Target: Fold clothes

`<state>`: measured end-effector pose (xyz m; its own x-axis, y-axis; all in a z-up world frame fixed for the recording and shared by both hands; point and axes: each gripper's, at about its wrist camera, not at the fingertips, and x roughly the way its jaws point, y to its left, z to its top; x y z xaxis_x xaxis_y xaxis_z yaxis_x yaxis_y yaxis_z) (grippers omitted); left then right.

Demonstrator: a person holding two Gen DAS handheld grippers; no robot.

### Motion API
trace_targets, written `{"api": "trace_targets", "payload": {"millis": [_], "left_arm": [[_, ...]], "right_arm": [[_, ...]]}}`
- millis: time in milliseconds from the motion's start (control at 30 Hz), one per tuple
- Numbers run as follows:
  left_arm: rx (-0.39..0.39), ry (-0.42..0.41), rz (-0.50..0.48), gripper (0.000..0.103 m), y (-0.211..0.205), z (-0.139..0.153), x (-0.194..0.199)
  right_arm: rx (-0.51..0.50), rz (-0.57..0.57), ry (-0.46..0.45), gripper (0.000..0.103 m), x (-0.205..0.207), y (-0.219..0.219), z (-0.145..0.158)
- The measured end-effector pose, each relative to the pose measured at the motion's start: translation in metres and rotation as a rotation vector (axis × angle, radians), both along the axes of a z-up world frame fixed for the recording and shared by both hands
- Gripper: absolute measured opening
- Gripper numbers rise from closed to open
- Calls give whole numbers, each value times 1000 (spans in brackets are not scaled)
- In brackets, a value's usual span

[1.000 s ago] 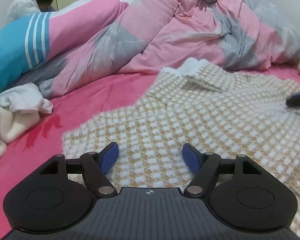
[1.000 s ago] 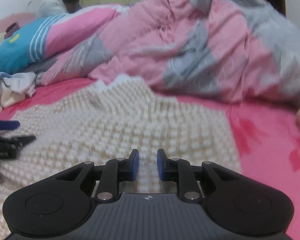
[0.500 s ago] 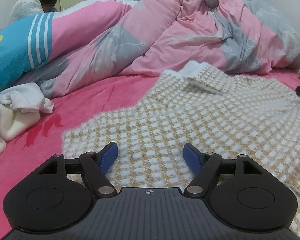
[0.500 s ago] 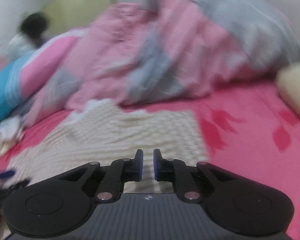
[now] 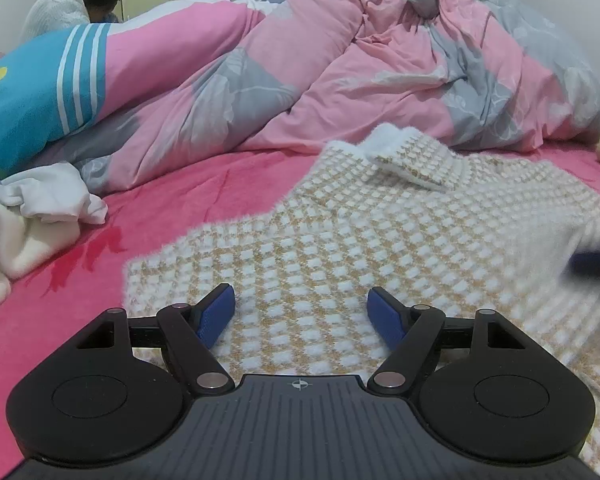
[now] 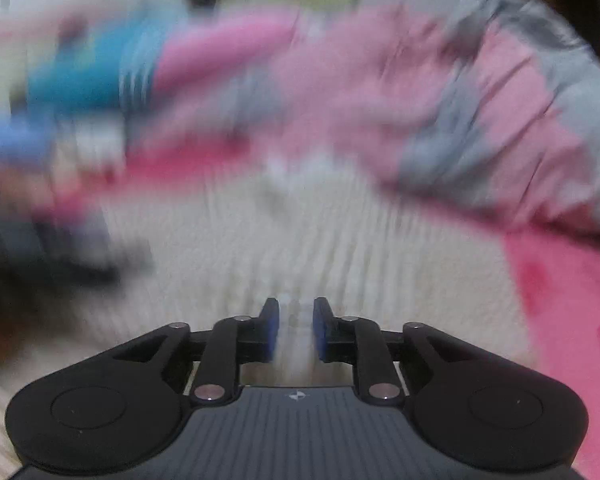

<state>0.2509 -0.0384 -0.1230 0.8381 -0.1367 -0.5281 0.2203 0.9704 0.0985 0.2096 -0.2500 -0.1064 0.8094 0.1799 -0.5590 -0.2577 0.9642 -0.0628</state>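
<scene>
Two grippers hang over one checked knit sweater [image 5: 380, 240] spread flat on the pink bedsheet [image 5: 204, 184]. Left gripper [image 5: 301, 312] stands with its blue pads spread wide, the sweater directly beneath and ahead, nothing pinched. Right gripper [image 6: 296, 330], blurred, has its narrow jaws opening above the same knit. Beyond lies a rumpled pink-and-grey duvet [image 5: 380, 72].

Black left gripper [image 5: 300, 312], blue pads [image 5: 216, 314], silver screws
</scene>
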Motion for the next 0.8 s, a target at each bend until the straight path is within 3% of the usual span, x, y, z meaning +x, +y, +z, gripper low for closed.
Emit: {"api": "trace_targets", "payload": {"millis": [67, 233, 367, 500, 600, 733, 800], "left_arm": [[9, -14, 1, 75, -1, 5, -3], [44, -83, -94, 78, -11, 25, -39], [195, -82, -163, 85, -28, 3, -58], [91, -21, -121, 95, -15, 2, -46], [16, 16, -118, 96, -5, 2, -40], [-4, 22, -118, 96, -2, 1, -40], [-5, 22, -118, 96, -2, 1, -40]], "right_arm": [[-34, -3, -8, 20, 1, 6, -13], [25, -6, 7, 20, 2, -3, -14], [30, -6, 4, 20, 0, -5, -15], [30, -5, 14, 20, 1, -6, -13], [43, -35, 47, 21, 2, -4, 5], [51, 21, -39, 22, -10, 16, 35], [25, 56, -36, 23, -7, 29, 30]]}}
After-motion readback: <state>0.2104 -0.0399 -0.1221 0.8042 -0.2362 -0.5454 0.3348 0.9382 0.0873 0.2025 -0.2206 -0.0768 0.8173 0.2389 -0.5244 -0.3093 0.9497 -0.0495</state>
